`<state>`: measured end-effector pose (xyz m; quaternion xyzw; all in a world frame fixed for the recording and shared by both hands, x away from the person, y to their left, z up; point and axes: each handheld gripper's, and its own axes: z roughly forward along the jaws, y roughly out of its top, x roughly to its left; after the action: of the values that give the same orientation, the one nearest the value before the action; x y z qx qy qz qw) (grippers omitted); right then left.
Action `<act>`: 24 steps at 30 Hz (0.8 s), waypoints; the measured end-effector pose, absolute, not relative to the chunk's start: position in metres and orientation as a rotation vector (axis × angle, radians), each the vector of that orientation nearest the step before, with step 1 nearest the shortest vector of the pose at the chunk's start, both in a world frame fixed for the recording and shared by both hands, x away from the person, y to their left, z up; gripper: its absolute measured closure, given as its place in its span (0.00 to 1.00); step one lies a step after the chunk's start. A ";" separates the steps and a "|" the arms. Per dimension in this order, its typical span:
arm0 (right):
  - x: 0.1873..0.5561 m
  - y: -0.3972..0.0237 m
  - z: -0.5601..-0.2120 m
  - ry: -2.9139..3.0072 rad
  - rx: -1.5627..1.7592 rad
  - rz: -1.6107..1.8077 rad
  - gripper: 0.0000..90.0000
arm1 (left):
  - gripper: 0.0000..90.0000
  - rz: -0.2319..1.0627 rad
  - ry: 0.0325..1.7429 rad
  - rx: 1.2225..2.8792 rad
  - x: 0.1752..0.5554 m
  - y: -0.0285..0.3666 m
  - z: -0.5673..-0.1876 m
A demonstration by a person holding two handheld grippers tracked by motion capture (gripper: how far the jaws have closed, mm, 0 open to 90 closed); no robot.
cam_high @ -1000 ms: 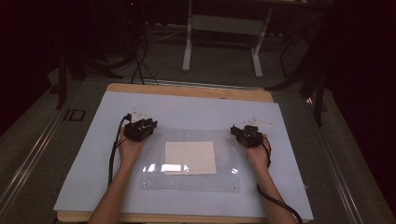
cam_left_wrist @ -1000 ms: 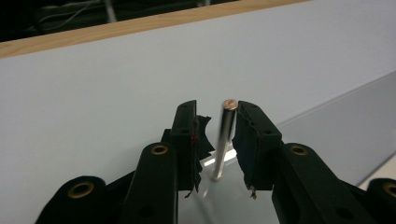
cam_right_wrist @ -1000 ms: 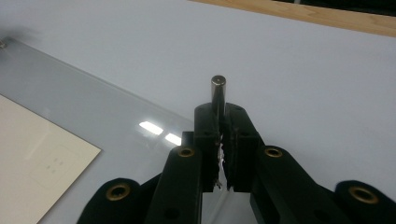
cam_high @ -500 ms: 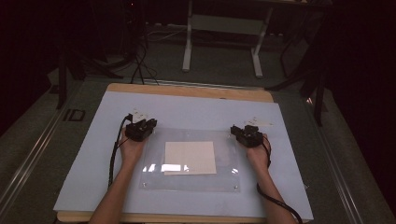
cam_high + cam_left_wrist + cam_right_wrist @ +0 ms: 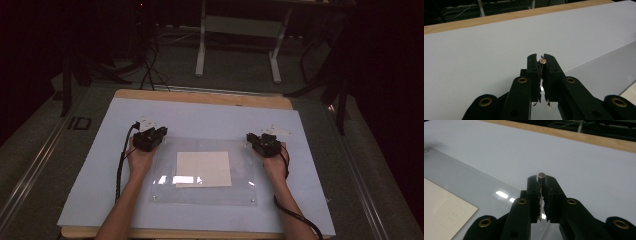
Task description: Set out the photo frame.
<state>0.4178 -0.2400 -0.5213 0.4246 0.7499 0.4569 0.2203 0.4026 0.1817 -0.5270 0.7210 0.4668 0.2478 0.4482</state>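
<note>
Wooden table [image 5: 200, 96] with a pale blue mat [image 5: 210, 120] over most of its top, bare wood strip past the mat on the far side of both grippers. On the mat, between the two grippers and running back toward the person, lies a clear acrylic sheet [image 5: 205, 192] with small studs at its corners; glare streak on it near the middle. Under or on the sheet, centered between the grippers, a cream square of paper [image 5: 203, 168]; cannot tell which side of the acrylic it sits on. Left gripper [image 5: 161, 132] held at the sheet's far left corner, hand [image 5: 140, 161] behind it, cable trailing back along the forearm. Right gripper [image 5: 251, 138] at the sheet's far right corner, hand [image 5: 275, 165] behind it, cable also trailing back. In the left gripper view the jaws have just been closing and now stand together, pinching a small copper-toned stud [image 5: 542, 61] at their tips, sheet edge running off to the right of them. In the right gripper view the jaws are clamped on a small grey metal stud [image 5: 541, 176] at their tips, a thin gap showing lower down between the pads; paper corner low left of them, another corner stud far left, blurred. Small white tags on the mat just beyond each gripper, unreadable.
</note>
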 end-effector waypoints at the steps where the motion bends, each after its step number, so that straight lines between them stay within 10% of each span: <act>1: 0.418 -0.240 -0.521 2.061 1.169 1.280 0.92 | 0.93 0.613 1.156 1.784 0.402 0.182 -0.527; 24: 0.422 -0.246 -0.522 2.065 1.207 1.372 0.94 | 0.94 0.543 1.169 1.764 0.406 0.187 -0.527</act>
<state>0.4222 -0.2462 -0.5221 0.4298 0.7350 0.4885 0.1908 0.4058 0.1869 -0.5266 0.7167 0.4751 0.2208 0.4602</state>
